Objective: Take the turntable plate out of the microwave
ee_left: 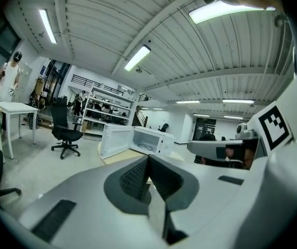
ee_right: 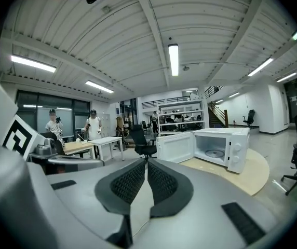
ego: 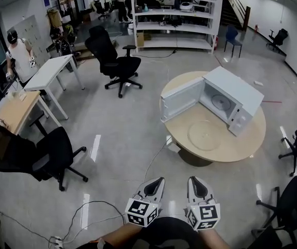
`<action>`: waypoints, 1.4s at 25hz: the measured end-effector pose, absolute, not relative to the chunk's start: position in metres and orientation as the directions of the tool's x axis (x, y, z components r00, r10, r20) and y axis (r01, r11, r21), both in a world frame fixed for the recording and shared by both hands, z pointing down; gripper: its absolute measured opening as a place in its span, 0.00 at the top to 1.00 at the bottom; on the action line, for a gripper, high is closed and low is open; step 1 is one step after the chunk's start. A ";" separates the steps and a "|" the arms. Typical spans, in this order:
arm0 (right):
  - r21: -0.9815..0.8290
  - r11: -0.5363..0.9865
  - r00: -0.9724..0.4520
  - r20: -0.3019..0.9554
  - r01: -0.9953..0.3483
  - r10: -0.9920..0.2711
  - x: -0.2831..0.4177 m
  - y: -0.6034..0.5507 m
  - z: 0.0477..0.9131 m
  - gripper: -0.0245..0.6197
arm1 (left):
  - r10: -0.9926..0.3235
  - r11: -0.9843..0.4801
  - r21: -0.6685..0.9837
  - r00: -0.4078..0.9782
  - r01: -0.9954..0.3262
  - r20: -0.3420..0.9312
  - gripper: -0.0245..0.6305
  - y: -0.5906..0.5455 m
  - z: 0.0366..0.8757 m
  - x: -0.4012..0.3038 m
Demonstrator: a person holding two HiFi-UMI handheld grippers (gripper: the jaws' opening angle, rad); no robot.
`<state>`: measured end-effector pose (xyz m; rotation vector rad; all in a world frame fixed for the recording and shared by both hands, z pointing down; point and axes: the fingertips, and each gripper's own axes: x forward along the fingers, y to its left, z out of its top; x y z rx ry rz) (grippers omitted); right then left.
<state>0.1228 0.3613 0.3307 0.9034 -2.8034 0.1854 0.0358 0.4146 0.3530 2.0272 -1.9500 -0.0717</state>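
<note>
Two tongs sit low in your head view, left tongs point(ego: 159, 180) and right tongs point(ego: 192, 180) side by side above the floor point(ego: 122, 139), well apart from the round surface point(ego: 252, 139). On that surface stands the microwave point(ego: 237, 90), its door point(ego: 182, 100) swung open and the turntable plate point(ego: 221, 102) lying inside. Your left gripper view shows the left tongs point(ee_left: 148, 158) pressed together on nothing, with the microwave point(ee_left: 156, 139) far ahead. Your right gripper view shows the right tongs point(ee_right: 147, 162) likewise together and empty, and the turntable plate point(ee_right: 214, 153) inside the microwave point(ee_right: 237, 139).
</note>
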 end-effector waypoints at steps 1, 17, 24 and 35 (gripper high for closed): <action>-0.058 0.812 -0.801 0.219 -0.581 -0.558 0.133 0.363 0.331 0.91 | -0.981 0.002 0.268 0.051 -0.964 0.188 0.89 0.416 0.353 0.045; -0.051 0.886 -0.867 0.240 -0.460 -0.437 0.237 0.392 0.352 0.93 | -0.970 0.145 0.233 -0.092 -0.962 0.224 0.89 0.451 0.370 0.155; -0.036 0.902 -0.880 0.243 -0.429 -0.409 0.247 0.405 0.354 0.94 | -0.969 0.161 0.218 -0.112 -0.963 0.222 0.89 0.462 0.367 0.170; -0.031 0.905 -0.881 0.243 -0.424 -0.405 0.255 0.408 0.357 0.94 | -0.963 0.205 0.215 -0.158 -0.955 0.217 0.89 0.473 0.368 0.173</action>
